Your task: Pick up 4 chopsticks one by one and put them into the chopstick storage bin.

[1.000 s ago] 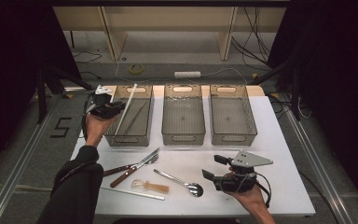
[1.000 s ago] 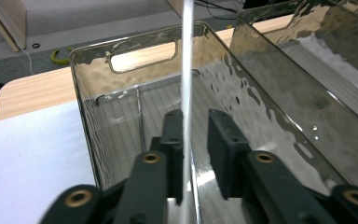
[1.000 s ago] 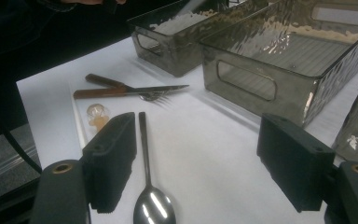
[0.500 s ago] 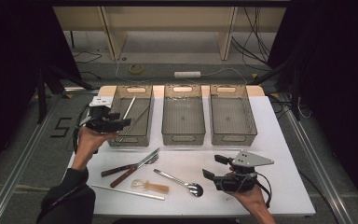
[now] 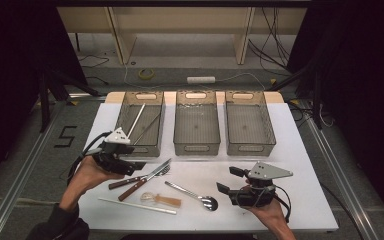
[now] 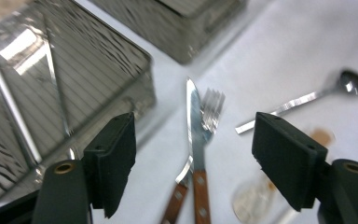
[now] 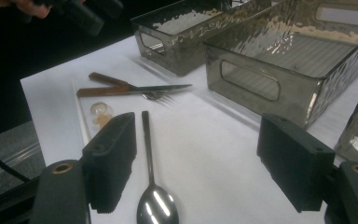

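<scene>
My left gripper (image 5: 134,167) (image 6: 196,133) hovers open over the left part of the table. Its jaws have just been opening and nothing is between them. Right ahead of it lie a wooden-handled knife (image 5: 147,174) (image 6: 193,107) and fork (image 5: 141,186) (image 6: 213,107), side by side. A white stick (image 5: 136,120) and a thinner grey one (image 5: 148,128) lie in the left grey bin (image 5: 125,107). My right gripper (image 5: 229,180) (image 7: 198,140) rests open at the front right, empty. A metal spoon (image 5: 190,192) (image 7: 148,149) lies just to its left.
Two more grey bins, middle (image 5: 196,147) and right (image 5: 247,147), stand in a row at the back. A clear plastic spoon (image 5: 160,200) and a long white stick (image 5: 135,206) lie near the front edge. Bare white table lies right of the bins.
My left gripper let go of the white stick, which now lies in the left bin. It then drew back toward the front, down to the knife and fork. The right gripper stayed put.
</scene>
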The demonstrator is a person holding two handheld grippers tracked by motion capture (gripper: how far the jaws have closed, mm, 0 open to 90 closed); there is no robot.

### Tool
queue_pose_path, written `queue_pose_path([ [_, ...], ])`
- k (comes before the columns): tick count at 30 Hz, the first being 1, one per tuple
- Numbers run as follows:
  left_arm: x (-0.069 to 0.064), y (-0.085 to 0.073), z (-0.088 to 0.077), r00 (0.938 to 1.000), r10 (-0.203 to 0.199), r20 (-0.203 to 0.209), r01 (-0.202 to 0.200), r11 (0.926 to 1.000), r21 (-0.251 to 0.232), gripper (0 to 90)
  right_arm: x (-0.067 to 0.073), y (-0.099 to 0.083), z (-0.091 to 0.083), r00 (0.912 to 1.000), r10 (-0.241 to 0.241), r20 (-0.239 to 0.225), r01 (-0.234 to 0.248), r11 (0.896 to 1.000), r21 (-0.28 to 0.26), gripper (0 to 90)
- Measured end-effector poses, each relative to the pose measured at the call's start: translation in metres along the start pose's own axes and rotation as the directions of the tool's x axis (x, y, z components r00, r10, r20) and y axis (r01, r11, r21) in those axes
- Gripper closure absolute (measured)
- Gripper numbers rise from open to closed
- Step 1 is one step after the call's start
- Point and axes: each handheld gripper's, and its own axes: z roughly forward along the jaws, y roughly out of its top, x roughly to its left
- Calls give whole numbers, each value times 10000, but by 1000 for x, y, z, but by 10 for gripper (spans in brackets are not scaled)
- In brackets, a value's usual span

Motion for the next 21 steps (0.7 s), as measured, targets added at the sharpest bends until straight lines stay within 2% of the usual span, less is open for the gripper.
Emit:
queue_pose_path([
  [4,-14,-3,0,9987,404,319,-417,9983,406,272,0,0,0,10000,-30,16,30,10000,24,293],
  [8,-28,-8,4,9944,927,500,-973,9904,979,257,0,0,0,10000,-46,11,46,10000,53,293],
  [9,-31,-9,5,9922,1083,613,-1151,9860,1206,257,1,0,0,10000,-63,7,63,10000,28,293],
  [11,-37,-10,8,9857,1504,764,-1608,9746,1561,257,1,0,0,10000,-18,-26,18,10000,-31,293],
  [14,-46,-11,11,9779,1804,1052,-1975,9628,1847,266,1,-1,2,10000,-63,-7,63,9999,117,293],
  [15,-48,-12,13,9749,1928,1110,-2119,9567,1994,271,1,-1,1,10000,-75,-20,75,9999,110,293],
  [16,-50,-13,14,9700,2142,1149,-2354,9459,2234,276,1,0,1,10000,-46,-39,47,10000,69,293],
  [19,-55,-17,20,9632,2334,1330,-2619,9260,2718,298,1,-1,1,10000,-77,-27,77,9999,116,293],
  [21,-57,-21,23,9554,2540,1506,-2894,9072,3055,326,2,-1,1,10000,-72,-40,72,9999,94,293],
])
